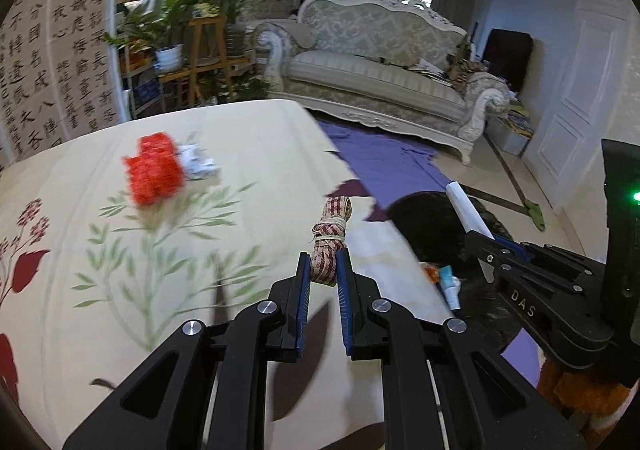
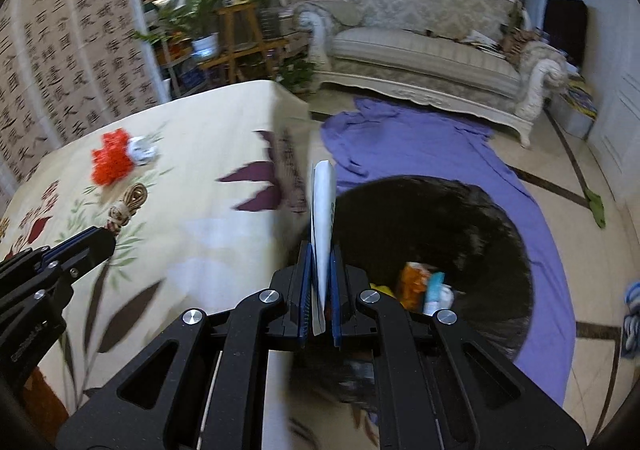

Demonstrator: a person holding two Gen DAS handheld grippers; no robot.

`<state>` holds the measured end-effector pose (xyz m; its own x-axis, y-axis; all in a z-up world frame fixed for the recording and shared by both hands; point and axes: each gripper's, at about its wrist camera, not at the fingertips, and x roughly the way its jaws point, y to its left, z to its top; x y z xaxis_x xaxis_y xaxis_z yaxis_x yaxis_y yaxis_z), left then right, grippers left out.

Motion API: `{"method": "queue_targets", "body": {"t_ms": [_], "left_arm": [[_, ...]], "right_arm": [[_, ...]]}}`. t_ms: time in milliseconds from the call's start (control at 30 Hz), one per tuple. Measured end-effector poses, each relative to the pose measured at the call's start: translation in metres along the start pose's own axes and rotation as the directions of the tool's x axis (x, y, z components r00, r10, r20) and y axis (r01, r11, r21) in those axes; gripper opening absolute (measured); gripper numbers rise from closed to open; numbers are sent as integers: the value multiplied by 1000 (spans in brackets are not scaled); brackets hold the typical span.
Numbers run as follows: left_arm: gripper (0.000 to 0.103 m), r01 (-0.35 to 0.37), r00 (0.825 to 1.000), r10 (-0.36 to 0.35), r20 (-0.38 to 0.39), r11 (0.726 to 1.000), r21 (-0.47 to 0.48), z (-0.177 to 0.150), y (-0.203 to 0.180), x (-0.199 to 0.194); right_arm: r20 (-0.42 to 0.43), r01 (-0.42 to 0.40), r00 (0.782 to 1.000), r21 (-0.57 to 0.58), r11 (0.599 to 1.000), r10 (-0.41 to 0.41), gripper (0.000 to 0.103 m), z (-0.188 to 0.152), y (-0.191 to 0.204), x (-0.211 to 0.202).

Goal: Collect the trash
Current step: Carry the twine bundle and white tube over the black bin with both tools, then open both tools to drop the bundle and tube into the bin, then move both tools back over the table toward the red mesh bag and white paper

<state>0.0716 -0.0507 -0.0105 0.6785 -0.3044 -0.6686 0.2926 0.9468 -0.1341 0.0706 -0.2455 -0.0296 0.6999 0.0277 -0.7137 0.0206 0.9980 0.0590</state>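
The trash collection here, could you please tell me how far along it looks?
Partly done: the black bin bag already holds several wrappers. In hand: the right tongs grip a white paper near the bag, and the left tongs close on the tied cord bundle. Left on the table: the red net and crumpled paper.

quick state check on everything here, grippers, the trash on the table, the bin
left gripper: shut on rope bundle, tied with a band
right gripper: shut on white paper, upright over the bin
black trash bag: open, holds some trash
red mesh wad: loose on table
crumpled paper: loose, beside red mesh wad
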Motion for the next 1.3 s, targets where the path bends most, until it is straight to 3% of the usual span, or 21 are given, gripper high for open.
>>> {"method": "queue_targets", "body": {"t_ms": [300, 700, 800, 833, 867, 967, 1300], "left_arm": [[14, 45, 999, -44, -19, 996, 79, 8, -52, 33], [14, 31, 999, -28, -24, 988, 153, 20, -88, 68], [14, 32, 999, -26, -38, 987, 159, 21, -91, 75], [15, 31, 999, -25, -42, 987, 156, 22, -91, 76], [20, 30, 999, -23, -47, 988, 153, 21, -91, 77], [39, 24, 998, -16, -57, 990, 140, 21, -89, 80], [60, 10, 999, -4, -46, 989, 145, 22, -95, 77]], "right_arm": [[-15, 70, 998, 93, 993, -69, 9, -3, -50, 13], [-37, 108, 994, 153, 982, -103, 10, -6, -86, 32], [-46, 116, 993, 165, 979, -110, 12, -7, -92, 39], [-51, 118, 993, 167, 979, -111, 19, -8, -93, 40], [-54, 124, 992, 170, 978, -116, 28, -9, -95, 42], [-56, 139, 990, 177, 974, -131, 33, -9, -98, 43], [-58, 172, 985, 200, 965, -163, 48, -12, -108, 42]]}}
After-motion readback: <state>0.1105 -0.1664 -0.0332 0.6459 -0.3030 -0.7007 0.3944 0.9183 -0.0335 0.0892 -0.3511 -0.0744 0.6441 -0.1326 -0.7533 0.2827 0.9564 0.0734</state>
